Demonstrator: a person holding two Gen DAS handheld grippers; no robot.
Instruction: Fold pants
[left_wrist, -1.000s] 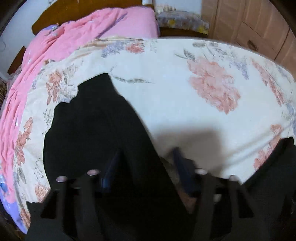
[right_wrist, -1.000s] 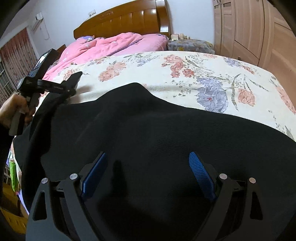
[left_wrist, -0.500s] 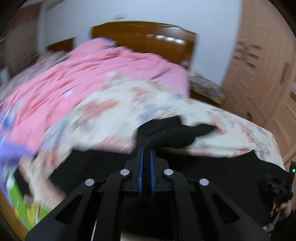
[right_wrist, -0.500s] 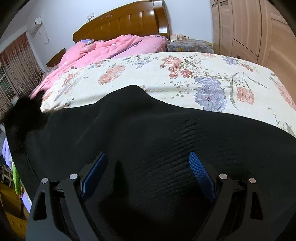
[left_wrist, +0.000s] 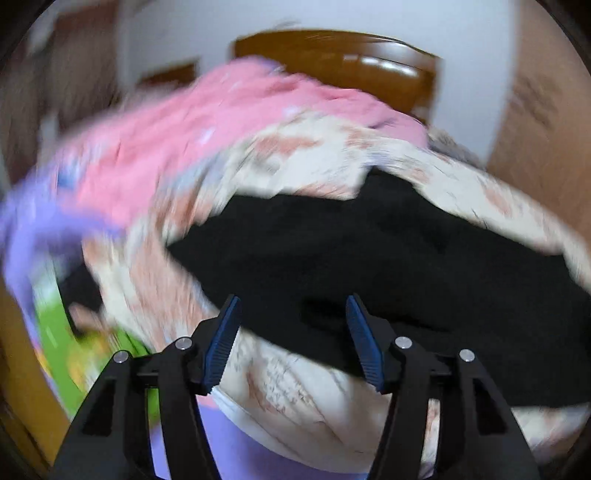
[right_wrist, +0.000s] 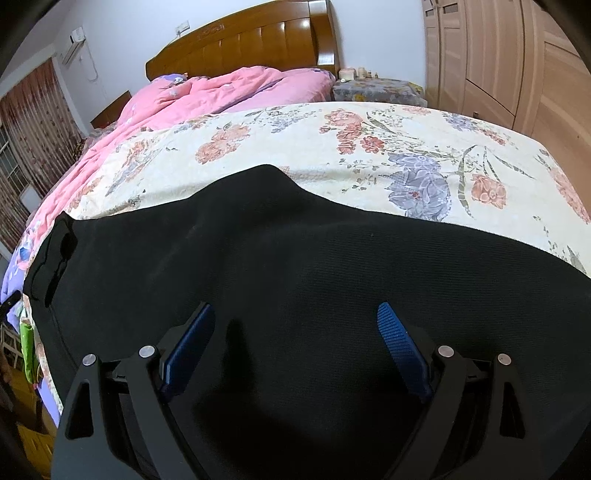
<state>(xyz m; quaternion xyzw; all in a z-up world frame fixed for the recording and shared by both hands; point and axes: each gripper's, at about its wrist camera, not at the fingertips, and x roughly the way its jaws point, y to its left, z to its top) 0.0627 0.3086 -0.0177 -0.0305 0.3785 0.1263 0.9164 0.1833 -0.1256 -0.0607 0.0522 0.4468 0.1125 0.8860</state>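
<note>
The black pants (right_wrist: 295, 280) lie spread across the floral bedspread (right_wrist: 369, 147), with their folded left end (right_wrist: 55, 254) near the bed's left edge. My right gripper (right_wrist: 295, 332) is open and empty, hovering just over the middle of the pants. In the blurred left wrist view the pants (left_wrist: 369, 251) lie ahead on the bedspread (left_wrist: 295, 387). My left gripper (left_wrist: 291, 332) is open and empty above the near edge of the pants.
A pink quilt (right_wrist: 207, 96) is bunched at the head of the bed below the wooden headboard (right_wrist: 251, 40). A wardrobe (right_wrist: 517, 62) stands at the right. A small covered nightstand (right_wrist: 373, 88) sits beside the headboard. The bed's left edge drops to the floor (right_wrist: 26, 435).
My left gripper was shut on the end of the pants half a second ago; it has let go, opened and drawn back. The pants end now lies on the bed. The right gripper has barely moved.
</note>
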